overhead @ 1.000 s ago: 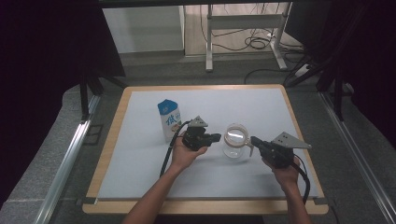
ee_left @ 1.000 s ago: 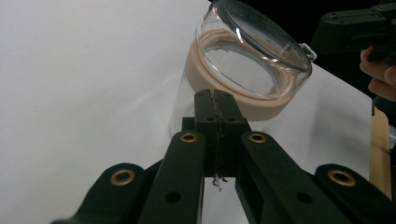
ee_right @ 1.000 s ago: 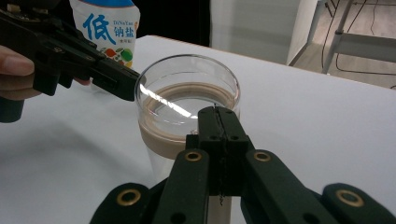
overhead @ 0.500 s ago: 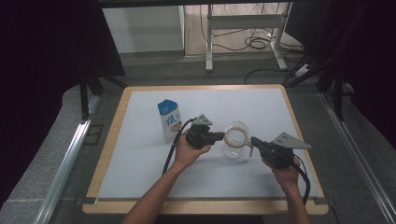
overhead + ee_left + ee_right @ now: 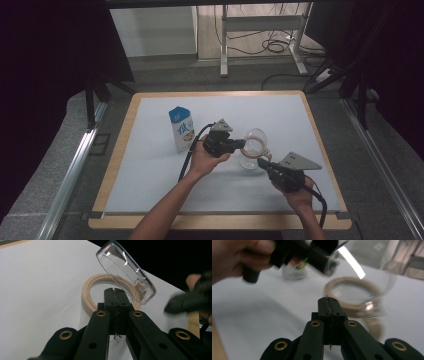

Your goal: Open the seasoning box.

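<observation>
Left gripper (image 5: pixel 239 144), jaws pressed together with nothing between them, nudges the clear hinged lid (image 5: pixel 255 141) of a glass jar (image 5: pixel 250 159) at the middle of the counter (image 5: pixel 150 170), near our right. We tip the lid back on its hinge, it seems, to bare the mouth: in the left gripper view the lid (image 5: pixel 125 272) stands tilted above the tan sealing ring (image 5: pixel 87 293), and the closed jaw tips sit at the ring's near edge.

Right gripper (image 5: pixel 263 163), jaws likewise shut and empty, rests just beside the jar's near side, probably to steady it while the lid swings. In the right gripper view the ring (image 5: pixel 352 282) lies right ahead of the tips.

A blue-and-white milk carton (image 5: pixel 182 129) stands upright to our left of the jar, clear of both hands, likely waiting its turn.

Against a second ago, the lid has gone from lying flat on the jar to standing raised, our left hand has lifted with it, and our right has slid in closer.
</observation>
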A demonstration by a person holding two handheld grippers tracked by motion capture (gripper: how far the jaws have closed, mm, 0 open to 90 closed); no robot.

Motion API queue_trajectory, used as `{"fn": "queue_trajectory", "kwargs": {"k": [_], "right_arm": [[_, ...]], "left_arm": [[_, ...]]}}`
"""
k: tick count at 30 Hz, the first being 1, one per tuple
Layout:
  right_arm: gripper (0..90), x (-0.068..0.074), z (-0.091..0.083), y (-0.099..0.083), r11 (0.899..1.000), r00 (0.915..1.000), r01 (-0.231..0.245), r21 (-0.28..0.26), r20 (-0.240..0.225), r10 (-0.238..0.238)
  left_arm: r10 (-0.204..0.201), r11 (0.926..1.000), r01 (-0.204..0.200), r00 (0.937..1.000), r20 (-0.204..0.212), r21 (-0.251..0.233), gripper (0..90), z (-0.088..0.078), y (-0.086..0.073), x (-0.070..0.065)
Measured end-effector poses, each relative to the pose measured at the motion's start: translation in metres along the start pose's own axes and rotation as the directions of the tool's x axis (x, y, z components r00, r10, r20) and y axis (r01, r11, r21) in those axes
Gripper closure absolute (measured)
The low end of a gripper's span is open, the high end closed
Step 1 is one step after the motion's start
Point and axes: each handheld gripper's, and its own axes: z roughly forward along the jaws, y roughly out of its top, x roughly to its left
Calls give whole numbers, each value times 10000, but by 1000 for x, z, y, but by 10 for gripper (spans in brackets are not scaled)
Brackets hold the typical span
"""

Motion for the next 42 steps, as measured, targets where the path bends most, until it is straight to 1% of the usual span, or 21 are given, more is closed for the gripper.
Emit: {"fn": "queue_trajectory", "kwargs": {"k": [2, 3, 4, 7, 8, 10, 13, 18, 20, 25, 27, 30, 32, 33, 34, 36, 38, 39, 40, 41, 42], "right_arm": [[900, 10, 8, -7, 9992, 9995, 121, 385, -313, -109], [899, 13, 12, -10, 9986, 9991, 90, 513, -423, -68], [895, 14, 15, -13, 9981, 9988, 69, 607, -490, -39], [837, 14, 23, -22, 9938, 9982, -31, 1108, -593, 97], [830, 13, 24, -24, 9931, 9980, -81, 1168, -613, 153], [811, 12, 25, -28, 9920, 9981, -125, 1260, -591, 201], [782, 12, 26, -31, 9890, 9984, -100, 1474, -538, 181], [762, 13, 28, -34, 9876, 9980, -83, 1566, -608, 180], [759, 13, 29, -34, 9873, 9980, -79, 1584, -611, 178], [729, 14, 32, -36, 9851, 9975, -82, 1718, -671, 200], [706, 15, 33, -35, 9849, 9975, -61, 1732, -683, 182], [676, 18, 36, -35, 9857, 9974, -25, 1684, -706, 146], [643, 19, 37, -35, 9854, 9973, -30, 1701, -719, 155], [643, 19, 37, -35, 9854, 9973, -30, 1701, -719, 155], [621, 21, 40, -35, 9860, 9970, -24, 1666, -765, 153], [589, 23, 41, -35, 9865, 9966, 3, 1637, -817, 133], [556, 25, 43, -34, 9865, 9963, -7, 1636, -842, 147], [543, 26, 44, -34, 9859, 9963, -46, 1670, -839, 189], [543, 26, 44, -34, 9859, 9963, -46, 1670, -839, 189], [517, 28, 47, -34, 9862, 9962, 6, 1658, -861, 139], [510, 28, 48, -34, 9858, 9962, -15, 1677, -857, 161]], "left_arm": [[91, 10000, -91, 9999, 74, 15, 900, 1, 4, -3], [159, 9999, -159, 9998, 93, 22, 900, 2, 5, -4], [220, 9997, -221, 9997, 107, 37, 900, 3, 8, -6], [374, 9993, -375, 9991, 209, 34, 900, 5, 14, -13], [492, 9988, -493, 9985, 253, 60, 900, 6, 17, -14], [578, 9983, -580, 9978, 337, 43, 900, 9, 22, -20], [768, 9970, -773, 9959, 475, 89, 900, 13, 27, -27], [888, 9958, -900, 9940, 636, 160, 900, 19, 28, -34], [914, 9955, -928, 9938, 633, 181, 900, 19, 27, -34], [811, 9966, -817, 9950, 589, 78, 899, 13, 23, -30], [760, 9971, -758, 9960, 477, -62, 885, 3, 18, -25], [545, 9983, -537, 9978, 367, -229, 866, -8, 11, -19], [448, 9987, -440, 9986, 271, -262, 838, -16, 6, -15], [448, 9987, -440, 9986, 271, -262, 816, -16, 6, -15], [368, 9988, -363, 9992, 128, -316, 775, -25, -2, -10], [237, 9991, -233, 9996, 127, -343, 710, -33, -10, -7], [181, 9989, -180, 9998, 34, -436, 648, -40, -18, -4], [181, 9989, -180, 9998, 34, -436, 609, -40, -18, -4], [163, 9989, -163, 9999, 11, -434, 609, -45, -23, -3], [132, 9991, -140, 9997, -203, -398, 505, -51, -30, -1], [152, 9993, -166, 9991, -405, -344, 475, -55, -35, 0]]}}
